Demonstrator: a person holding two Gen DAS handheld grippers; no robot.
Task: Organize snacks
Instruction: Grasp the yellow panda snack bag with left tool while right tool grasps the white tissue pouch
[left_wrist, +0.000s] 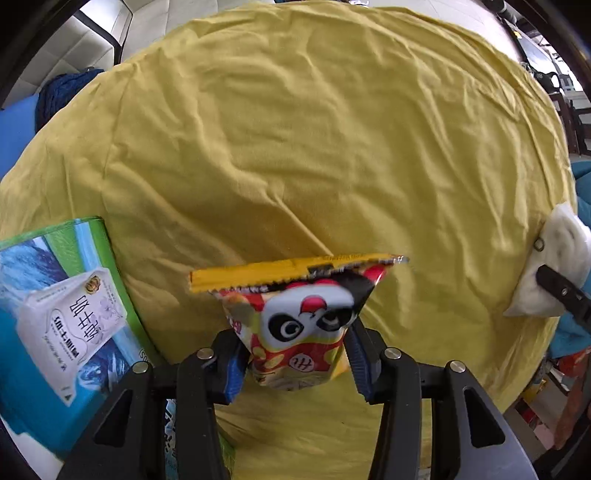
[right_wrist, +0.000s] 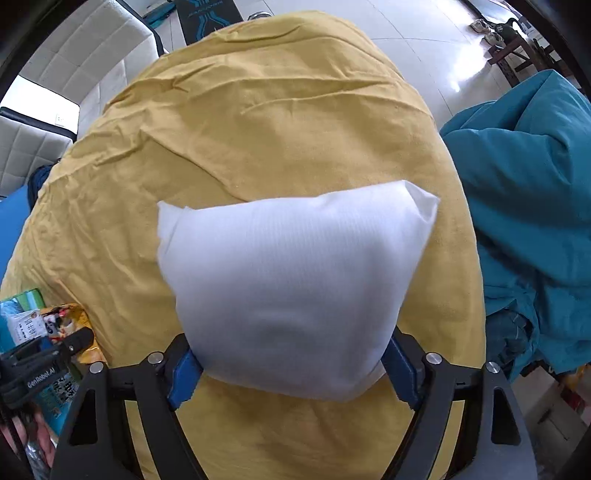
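Left hand-held gripper pinching red-yellow panda-print foil snack packet, lower centre, long axis pointing away over yellow cloth. Right hand-held gripper pads against plain white puffy pouch, centre frame.

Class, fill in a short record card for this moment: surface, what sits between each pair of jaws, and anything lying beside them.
surface: yellow cloth
left gripper: jaws closed on panda snack packet
right gripper: jaws against the sides of white puffy bag
at left: green and blue box, white packet lying on it
beside the cloth: teal fabric
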